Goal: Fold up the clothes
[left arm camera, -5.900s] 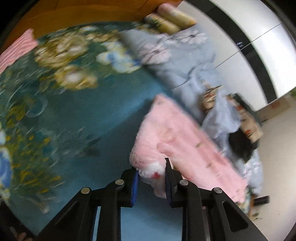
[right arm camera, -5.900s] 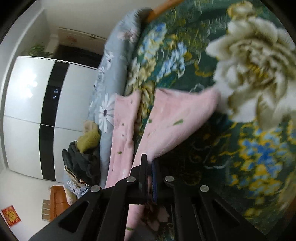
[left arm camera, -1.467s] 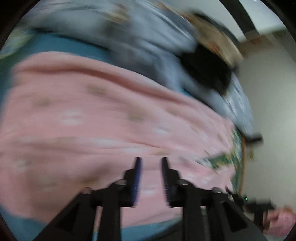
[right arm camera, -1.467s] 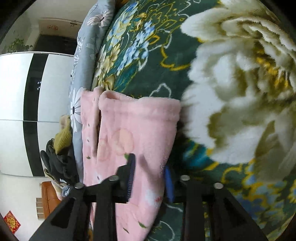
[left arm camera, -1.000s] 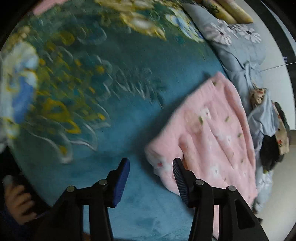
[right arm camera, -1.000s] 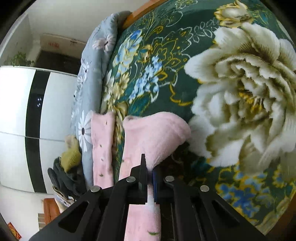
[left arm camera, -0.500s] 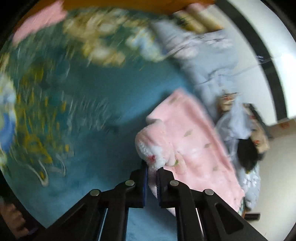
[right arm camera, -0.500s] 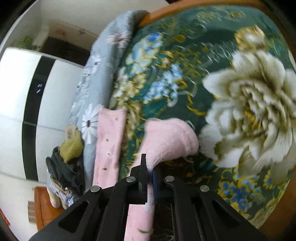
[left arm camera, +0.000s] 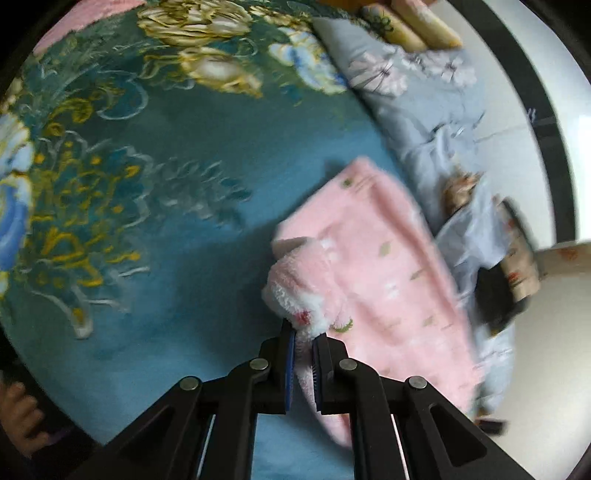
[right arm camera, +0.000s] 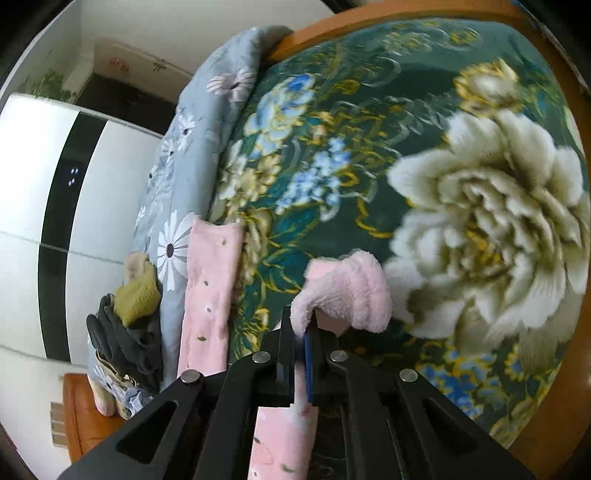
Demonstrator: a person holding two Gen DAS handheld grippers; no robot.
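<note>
A fluffy pink garment [left arm camera: 373,266] with small printed flowers lies on a dark green floral blanket [left arm camera: 155,192]. My left gripper [left arm camera: 303,334] is shut on a bunched corner of it, lifted off the blanket. In the right wrist view my right gripper [right arm camera: 300,325] is shut on another edge of the pink garment [right arm camera: 347,291], which curls over the fingertips. A long flat part of the pink garment [right arm camera: 208,295] stretches away along the blanket's left side.
A grey flowered quilt [right arm camera: 192,147] lies beside the blanket, with a pile of dark and yellow clothes [right arm camera: 125,317] at its end. White and black wardrobe doors [right arm camera: 55,192] stand behind. A wooden bed edge [right arm camera: 369,26] runs along the far side. A person's hand [left arm camera: 18,413] shows at lower left.
My left gripper closed on the garment's corner and raised it off the blanket. My right gripper stayed shut on its edge and rose with it.
</note>
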